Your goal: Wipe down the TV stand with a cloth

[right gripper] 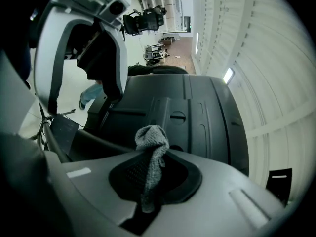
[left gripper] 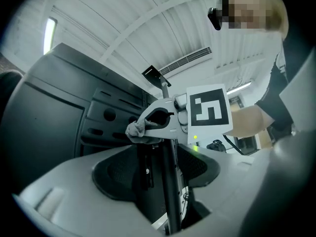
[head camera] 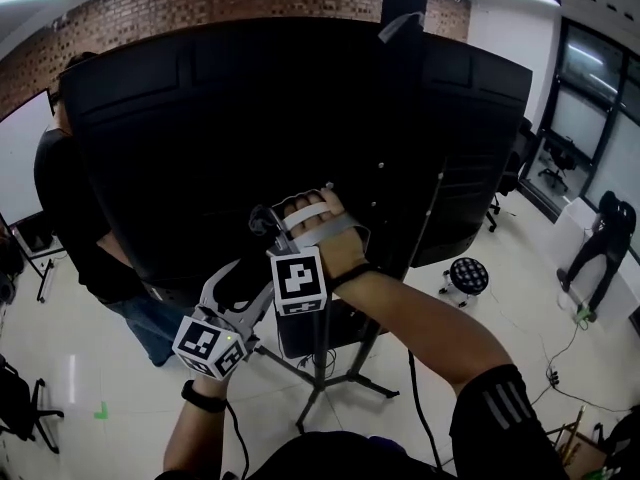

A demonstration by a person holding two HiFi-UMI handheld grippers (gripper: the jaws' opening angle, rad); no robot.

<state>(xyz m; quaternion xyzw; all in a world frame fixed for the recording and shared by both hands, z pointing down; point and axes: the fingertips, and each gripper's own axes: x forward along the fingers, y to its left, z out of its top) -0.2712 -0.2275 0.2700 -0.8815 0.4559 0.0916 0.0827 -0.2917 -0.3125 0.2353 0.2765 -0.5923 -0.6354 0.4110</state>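
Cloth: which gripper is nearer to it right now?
Right. The right gripper is shut on the cloth, which sticks out between its jaws. The left gripper is open, lower and to the left, with the cloth up ahead of it, not touching.

Head camera, looking steeply down, sits close on the TV's black back panel [head camera: 300, 138], with the left gripper [head camera: 238, 286] and right gripper [head camera: 265, 220] toward 7 o'clock. The left gripper view tilts upward beside the stand pole [left gripper: 170, 181], with the ceiling [left gripper: 148, 28] at 12 o'clock. The right gripper view, rolled sideways, closely faces the same panel. Each gripper view catches the other gripper.
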